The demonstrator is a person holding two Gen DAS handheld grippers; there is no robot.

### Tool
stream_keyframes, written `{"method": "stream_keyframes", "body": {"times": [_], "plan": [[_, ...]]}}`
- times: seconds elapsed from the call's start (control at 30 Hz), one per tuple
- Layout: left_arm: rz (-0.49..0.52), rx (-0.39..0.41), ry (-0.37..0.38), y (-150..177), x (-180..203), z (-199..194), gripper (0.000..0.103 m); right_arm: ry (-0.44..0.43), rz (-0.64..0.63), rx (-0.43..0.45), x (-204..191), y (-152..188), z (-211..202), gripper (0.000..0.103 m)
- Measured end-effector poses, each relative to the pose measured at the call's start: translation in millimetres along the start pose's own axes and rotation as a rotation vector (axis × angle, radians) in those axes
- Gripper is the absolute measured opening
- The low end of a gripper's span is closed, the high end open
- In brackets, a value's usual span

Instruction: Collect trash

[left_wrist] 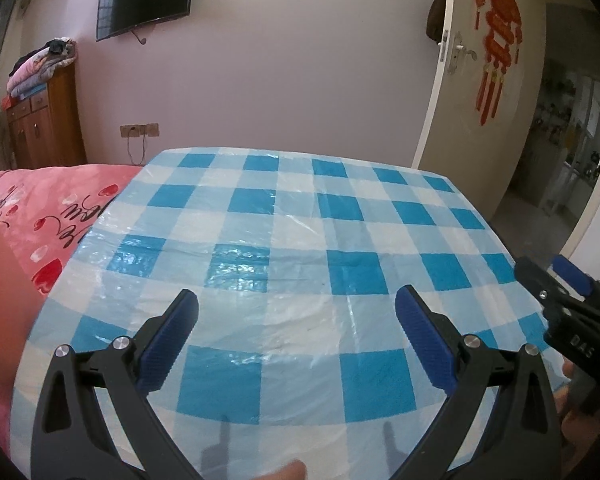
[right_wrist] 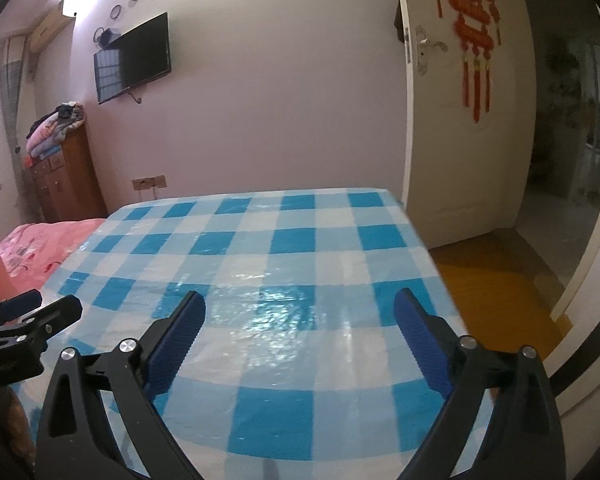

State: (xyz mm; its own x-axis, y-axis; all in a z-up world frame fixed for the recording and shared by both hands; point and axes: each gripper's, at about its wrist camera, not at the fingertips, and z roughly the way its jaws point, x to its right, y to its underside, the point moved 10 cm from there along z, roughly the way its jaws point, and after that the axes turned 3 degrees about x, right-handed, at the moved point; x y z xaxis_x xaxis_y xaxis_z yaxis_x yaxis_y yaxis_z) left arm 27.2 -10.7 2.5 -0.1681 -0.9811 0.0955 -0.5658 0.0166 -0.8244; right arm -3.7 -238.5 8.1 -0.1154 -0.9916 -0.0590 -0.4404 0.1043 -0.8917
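Left hand-held gripper point(left_wrist: 296, 312) and right hand-held gripper point(right_wrist: 300, 314): both spread wide, holding nothing, over the blue-checked surface point(left_wrist: 300, 220) filling centre frame; no trash visible anywhere, so progress cannot be told.

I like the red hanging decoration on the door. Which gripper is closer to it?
Right. The right gripper hovers by the table's door-side edge; the left gripper sits farther toward the pink bed, away from the red decoration.
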Motion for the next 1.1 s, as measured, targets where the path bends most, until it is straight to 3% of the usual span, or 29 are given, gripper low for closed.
{"method": "stream_keyframes", "body": {"times": [0.53,1.1], "plan": [[0.036,0.086,-0.123,-24,14,5,0.099,0.023,-0.002,0.055,10,-10,-12,0.094],[0.043,0.081,-0.147,-22,16,4,0.099,-0.012,0.010,0.042,7,-8,-11,0.094]]}}
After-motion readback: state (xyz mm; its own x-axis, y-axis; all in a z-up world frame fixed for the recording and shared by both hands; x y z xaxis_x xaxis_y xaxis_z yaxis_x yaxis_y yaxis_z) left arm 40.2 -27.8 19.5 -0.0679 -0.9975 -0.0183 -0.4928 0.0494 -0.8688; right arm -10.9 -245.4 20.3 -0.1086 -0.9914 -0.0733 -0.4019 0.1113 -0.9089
